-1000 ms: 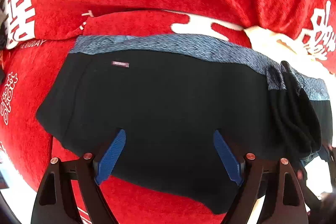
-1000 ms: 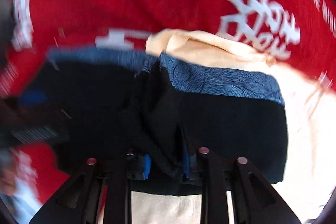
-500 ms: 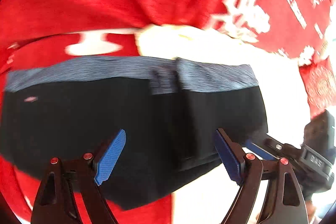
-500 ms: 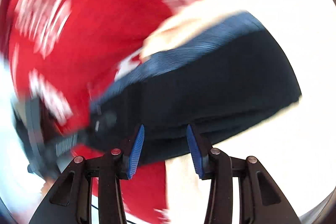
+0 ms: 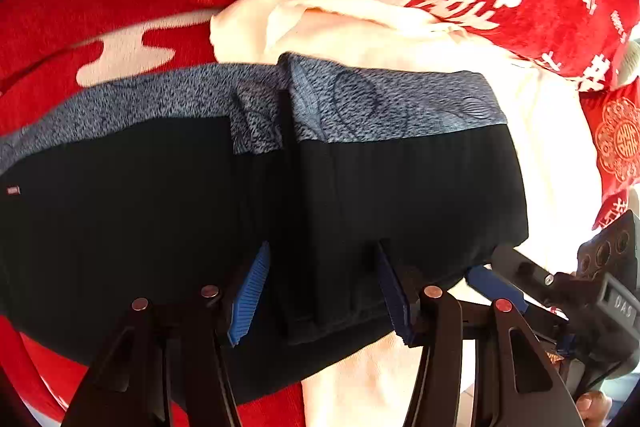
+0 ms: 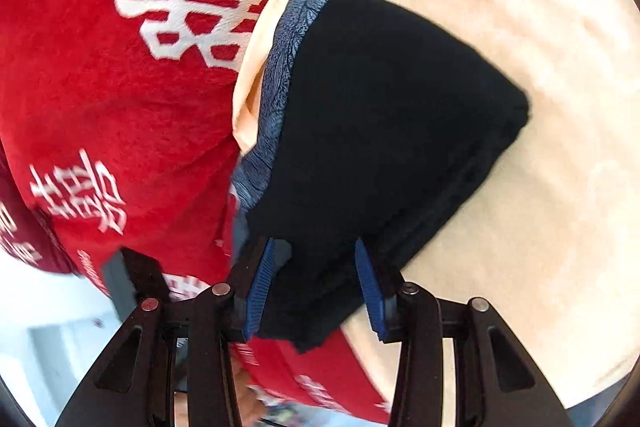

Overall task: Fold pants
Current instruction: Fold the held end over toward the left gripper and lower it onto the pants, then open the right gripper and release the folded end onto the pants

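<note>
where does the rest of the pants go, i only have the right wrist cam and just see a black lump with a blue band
Observer: The pants run on flat to the left, well beyond the folded part. One end is flapped over onto the middle.
Operator: ok is the left gripper on them
Observer: The left gripper is open over the lower edge, with a finger on either side of the flap's edge. It is gripping nothing.
Operator: anything marking the far end
Observer: A small tag sits on the black fabric, at the left edge of the left wrist view.
</note>
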Demonstrator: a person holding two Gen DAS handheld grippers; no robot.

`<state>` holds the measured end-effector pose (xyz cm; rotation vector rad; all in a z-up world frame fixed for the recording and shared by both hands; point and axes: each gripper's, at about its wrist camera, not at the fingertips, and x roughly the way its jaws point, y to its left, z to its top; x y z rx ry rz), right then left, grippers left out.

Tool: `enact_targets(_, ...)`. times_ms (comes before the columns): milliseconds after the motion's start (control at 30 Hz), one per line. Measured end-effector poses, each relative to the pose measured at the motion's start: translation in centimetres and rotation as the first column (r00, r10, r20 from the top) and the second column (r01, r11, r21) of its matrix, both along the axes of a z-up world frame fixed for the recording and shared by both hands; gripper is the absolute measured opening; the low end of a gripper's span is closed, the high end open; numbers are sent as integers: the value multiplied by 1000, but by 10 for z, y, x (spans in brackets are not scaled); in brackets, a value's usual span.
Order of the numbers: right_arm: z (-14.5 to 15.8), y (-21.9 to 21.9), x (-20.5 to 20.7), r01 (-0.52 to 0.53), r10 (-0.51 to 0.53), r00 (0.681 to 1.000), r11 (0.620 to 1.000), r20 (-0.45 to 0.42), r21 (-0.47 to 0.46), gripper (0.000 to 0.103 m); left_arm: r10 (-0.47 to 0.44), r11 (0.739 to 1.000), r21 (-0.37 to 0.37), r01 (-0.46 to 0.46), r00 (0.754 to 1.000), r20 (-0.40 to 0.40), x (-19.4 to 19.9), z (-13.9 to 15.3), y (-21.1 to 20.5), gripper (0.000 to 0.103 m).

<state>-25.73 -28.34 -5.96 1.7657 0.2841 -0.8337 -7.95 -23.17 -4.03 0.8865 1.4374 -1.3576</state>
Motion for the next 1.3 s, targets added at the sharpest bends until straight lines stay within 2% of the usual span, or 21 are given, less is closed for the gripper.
enact_targets(100,-10,-2,-4,35,-35,999,999,30,5,46,12,1000,-12,-12,1000,2,2,-6,-5,55)
enact_targets(133,-11,-4,-4,39,-39,999,999,35,-8,46,13,1000,-19,-13,1000,2,2,-6,-5,51)
enact_targets(167,-12,-7,-2,29,-29,999,999,24,-17,45,10,1000,-27,-11,1000,-15,2,-3,-4,32)
enact_targets(200,-15,-11,1,20,-20,999,1000,27,-17,42,8,1000,-23,-8,1000,-14,1,1,-2,32)
enact_targets(233,-18,-13,2,17,-16,999,1000,40,-5,16,6,999,-37,-6,1000,-8,2,8,2,32)
enact_targets(267,-21,-15,4,11,-12,999,1000,48,19,5,5,999,-47,-5,1000,-4,1,12,5,32)
enact_targets(333,-12,-14,3,11,-11,997,1000,78,1,5,5,998,-59,-4,1000,18,0,18,13,32)
enact_targets(433,6,-7,7,-52,55,996,998,77,-40,5,3,998,-65,5,993,115,-2,10,26,35)
enact_targets(467,5,-3,9,-73,75,995,997,71,-29,5,20,998,-55,-13,992,128,0,1,27,44)
enact_targets(500,0,-2,12,-88,89,994,996,63,-18,5,40,998,-55,-32,988,148,3,-2,28,63)
enact_targets(567,-17,-2,18,-124,124,992,992,13,11,5,78,996,-60,-69,982,169,11,-3,29,72)
enact_targets(633,-31,-7,20,-155,155,988,987,-4,34,5,94,994,-68,-85,985,144,16,1,31,72)
enact_targets(700,-26,-12,19,-192,192,981,981,17,28,7,88,994,-76,-77,982,166,21,10,36,72)
enact_targets(733,-15,-15,20,-251,251,968,968,2,8,14,85,994,-87,-70,979,184,21,17,37,72)
enact_targets(767,-4,-17,20,-300,299,954,954,-10,-21,25,84,993,-99,-65,977,197,20,23,36,72)
enact_targets(833,23,-23,13,-364,366,931,924,-11,-120,36,84,990,-125,-60,976,203,16,33,33,72)
enact_targets(900,49,-40,-7,-368,359,930,903,-81,-223,39,75,988,-149,-45,976,203,8,42,22,72)
enact_targets(967,54,-64,-27,-339,310,939,907,-146,-251,40,60,986,-164,-26,978,200,-3,44,9,72)
enact_targets(1133,11,-124,-57,-262,236,960,948,-152,-180,40,26,982,-191,12,980,196,-29,29,-26,72)
enact_targets(1233,-24,-141,-49,-284,281,959,951,-42,-122,39,37,989,-147,-4,975,219,-38,11,-39,72)
enact_targets(1300,-36,-145,-46,-288,289,957,954,-6,-78,36,51,991,-130,-21,971,235,-33,3,-35,72)
